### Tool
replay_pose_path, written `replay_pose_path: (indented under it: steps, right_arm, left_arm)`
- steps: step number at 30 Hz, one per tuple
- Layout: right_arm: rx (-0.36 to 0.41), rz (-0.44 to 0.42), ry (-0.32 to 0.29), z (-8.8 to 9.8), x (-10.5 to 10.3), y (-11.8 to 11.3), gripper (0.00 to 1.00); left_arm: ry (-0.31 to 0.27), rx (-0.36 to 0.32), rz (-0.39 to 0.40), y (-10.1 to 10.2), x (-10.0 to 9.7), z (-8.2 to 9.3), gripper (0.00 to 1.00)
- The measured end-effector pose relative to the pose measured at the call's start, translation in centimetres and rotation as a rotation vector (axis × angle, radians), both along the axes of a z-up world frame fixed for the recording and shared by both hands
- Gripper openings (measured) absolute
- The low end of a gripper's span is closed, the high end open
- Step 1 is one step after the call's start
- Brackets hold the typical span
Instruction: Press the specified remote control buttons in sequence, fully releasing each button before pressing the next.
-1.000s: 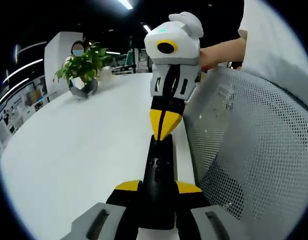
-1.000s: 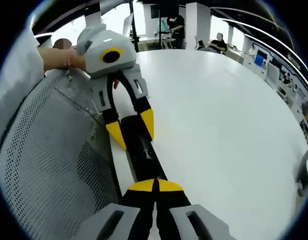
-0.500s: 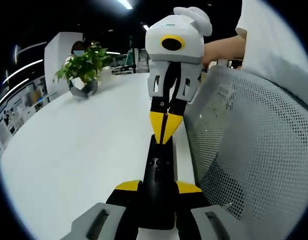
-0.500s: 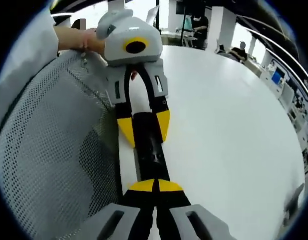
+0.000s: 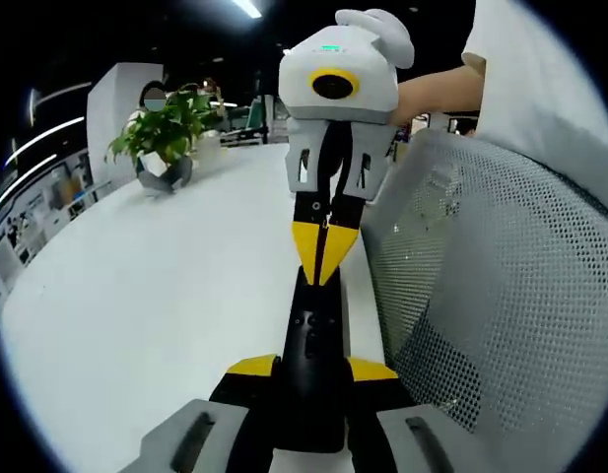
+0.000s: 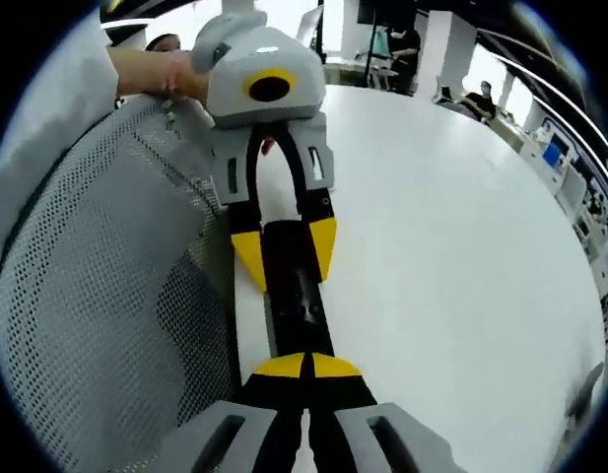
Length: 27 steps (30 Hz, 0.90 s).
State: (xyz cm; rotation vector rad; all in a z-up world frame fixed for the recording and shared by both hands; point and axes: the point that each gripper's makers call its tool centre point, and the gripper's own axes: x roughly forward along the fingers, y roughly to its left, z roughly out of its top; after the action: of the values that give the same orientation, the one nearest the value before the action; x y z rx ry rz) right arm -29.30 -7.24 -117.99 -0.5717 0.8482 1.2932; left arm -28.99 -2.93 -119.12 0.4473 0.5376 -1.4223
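Observation:
A long black remote control (image 5: 313,335) lies along the white table's edge, pointing away from me. My left gripper (image 5: 311,370) is shut on its near end, one yellow-tipped jaw on each side. My right gripper (image 5: 323,254) comes down from above, shut, with its joined yellow tips resting on the remote's far part. In the right gripper view the shut right gripper (image 6: 305,367) touches the remote control (image 6: 296,296), and the left gripper (image 6: 284,251) clamps the remote's other end.
The white table (image 5: 156,296) stretches out to the left, with a potted plant (image 5: 166,138) at its far side. A grey mesh chair back (image 5: 501,296) stands close against the table edge by the remote. A person's hand (image 5: 432,99) holds the right gripper.
The right gripper has tilted up more steeply over the remote, with its tips staying on it. The left gripper and the remote have not moved.

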Motion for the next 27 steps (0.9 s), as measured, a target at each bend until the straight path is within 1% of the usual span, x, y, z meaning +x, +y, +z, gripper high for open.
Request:
replay_pose_path:
  steps: [2, 3, 4, 5, 6, 7, 8, 9, 10, 11, 12, 14, 18, 20, 22, 24, 27]
  right_arm:
    - [0.025, -0.062, 0.067, 0.1, 0.1, -0.1, 0.0]
    - [0.025, -0.07, 0.077, 0.1, 0.1, -0.1, 0.0]
    - [0.016, -0.049, 0.052, 0.1, 0.2, 0.0, 0.01]
    - [0.019, -0.045, 0.037, 0.2, 0.3, 0.2, 0.07]
    - [0.023, -0.043, 0.035, 0.3, 0.2, 0.5, 0.09]
    - [0.023, -0.04, 0.036, 0.3, 0.2, 0.6, 0.09]
    - [0.008, -0.01, 0.03, 0.2, 0.0, 0.7, 0.07]
    - [-0.02, 0.028, 0.012, -0.1, -0.1, 0.6, 0.06]
    - [-0.029, 0.081, -0.034, 0.0, 0.0, 0.8, 0.06]
    - [-0.053, 0.084, -0.04, 0.0, 0.0, 0.5, 0.05]
    - [-0.067, 0.108, -0.048, -0.1, -0.1, 0.6, 0.06]
    - [-0.075, 0.147, -0.069, -0.1, -0.3, 0.7, 0.05]
    - [-0.091, 0.195, -0.096, -0.1, -0.4, 0.8, 0.05]
    - [-0.107, 0.215, -0.105, -0.2, -0.4, 0.8, 0.05]
    - [-0.132, 0.211, -0.096, -0.2, -0.3, 0.9, 0.05]
    - [-0.172, 0.236, -0.095, -0.3, -0.3, 0.9, 0.05]
    - [-0.216, 0.25, -0.082, -0.4, -0.3, 1.0, 0.05]
  left_arm:
    - [0.002, -0.003, 0.004, 0.0, 0.0, 0.0, 0.25]
    - [0.007, -0.005, 0.008, 0.0, 0.0, 0.0, 0.25]
    - [0.006, -0.005, 0.008, 0.0, 0.0, 0.0, 0.25]
    - [0.004, -0.004, 0.008, 0.0, 0.0, 0.0, 0.25]
    - [0.004, -0.004, 0.008, 0.0, 0.0, 0.0, 0.25]
    - [0.003, -0.003, 0.007, 0.0, 0.0, 0.0, 0.25]
    - [0.003, -0.004, 0.007, 0.0, 0.0, 0.0, 0.25]
    - [0.004, -0.005, 0.008, 0.0, 0.0, 0.0, 0.25]
    - [0.003, -0.006, 0.007, 0.0, 0.0, 0.0, 0.25]
    - [0.002, -0.006, 0.006, 0.0, 0.0, 0.0, 0.25]
    - [0.001, -0.005, 0.006, 0.0, 0.0, 0.0, 0.25]
    - [0.0, -0.005, 0.005, 0.0, 0.0, 0.0, 0.25]
    - [0.0, -0.006, 0.004, 0.0, -0.1, 0.0, 0.25]
    - [0.0, -0.007, 0.004, 0.1, -0.1, 0.0, 0.25]
    - [-0.001, -0.008, 0.001, 0.0, -0.1, 0.0, 0.25]
    - [0.0, -0.008, 0.0, 0.0, -0.1, 0.0, 0.25]
    - [-0.002, -0.008, -0.003, 0.0, -0.1, 0.0, 0.25]
